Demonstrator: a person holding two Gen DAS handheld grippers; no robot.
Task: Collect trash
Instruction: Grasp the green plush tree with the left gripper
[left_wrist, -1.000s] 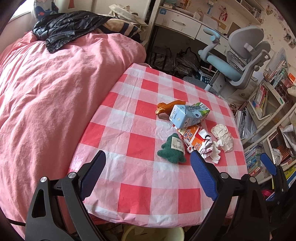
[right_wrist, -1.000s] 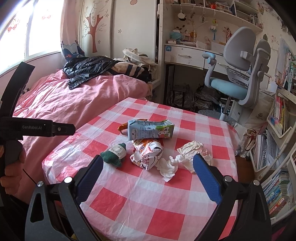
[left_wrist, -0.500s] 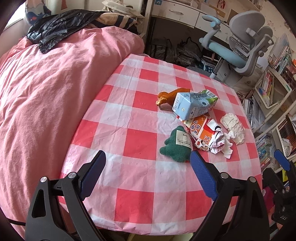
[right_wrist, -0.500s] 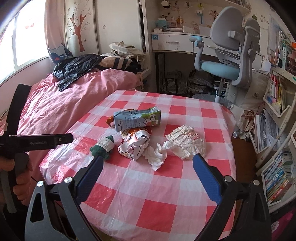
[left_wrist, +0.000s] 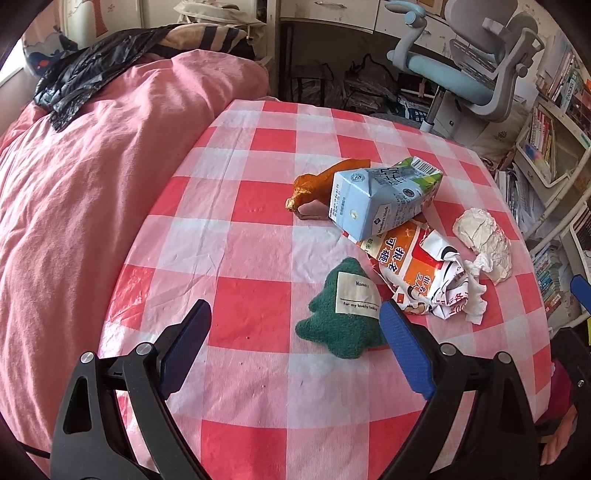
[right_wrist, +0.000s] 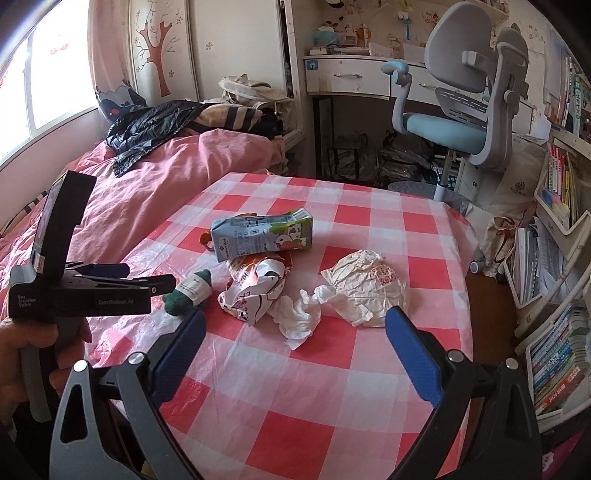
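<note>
Left tongs: spread wide, empty, above the bench, near green toy.
Right tongs: spread wide, empty, above tissue.
Carton: lying on crumpled wrapper.

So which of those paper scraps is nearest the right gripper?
The small white crumpled tissue, lying just ahead of the open right gripper. The bigger wrapper and orange packet sit farther back.

Child's bedroom, pink bed, desk chair, bookshelves
</note>
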